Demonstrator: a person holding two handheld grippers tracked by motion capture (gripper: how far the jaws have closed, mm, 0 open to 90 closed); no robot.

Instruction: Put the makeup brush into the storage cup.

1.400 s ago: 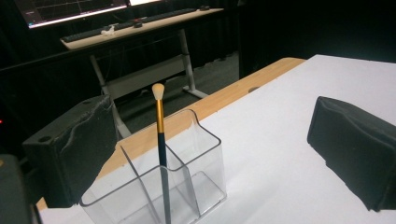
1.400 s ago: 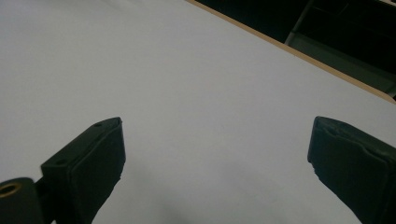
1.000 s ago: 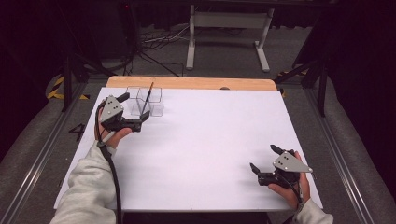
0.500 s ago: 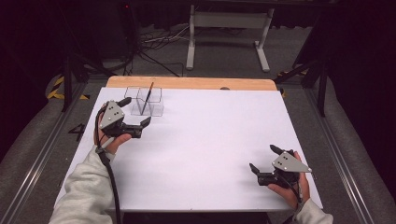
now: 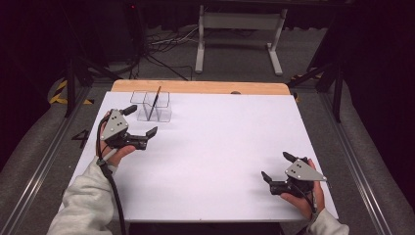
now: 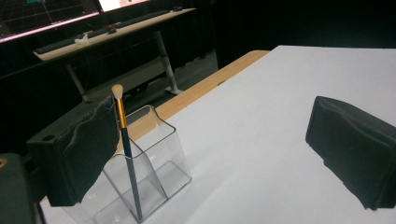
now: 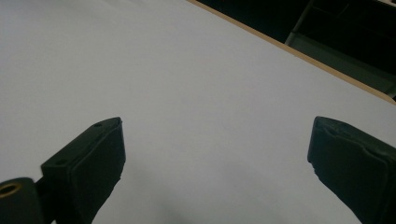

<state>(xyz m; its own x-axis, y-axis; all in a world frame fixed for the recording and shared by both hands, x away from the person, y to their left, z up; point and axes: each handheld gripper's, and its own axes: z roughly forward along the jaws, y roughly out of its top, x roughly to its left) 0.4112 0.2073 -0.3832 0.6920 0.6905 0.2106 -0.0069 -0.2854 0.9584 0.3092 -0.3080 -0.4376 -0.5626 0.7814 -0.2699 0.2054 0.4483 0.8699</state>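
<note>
A clear plastic holder (image 5: 152,106) with compartments stands at the far left of the white table (image 5: 220,147). A thin dark brush (image 5: 156,101) with a gold ferrule leans upright inside it. My left gripper (image 5: 141,121) hovers open just in front of the holder, empty. In the left gripper view the brush (image 6: 127,156) and holder (image 6: 161,170) sit beside the left jaw, and the left gripper (image 6: 215,154) has only bare table between its jaws. My right gripper (image 5: 277,167) rests open and empty near the front right corner; the right gripper (image 7: 217,163) looks across bare white table.
A wooden strip (image 5: 200,87) runs along the table's far edge. Beyond it, on the dark floor, are a white stand (image 5: 240,34) and cables. Metal rails (image 5: 44,156) flank the table on both sides.
My left gripper has drawn back from the holder toward the person. The brush stays standing in the holder. The right gripper has not moved.
</note>
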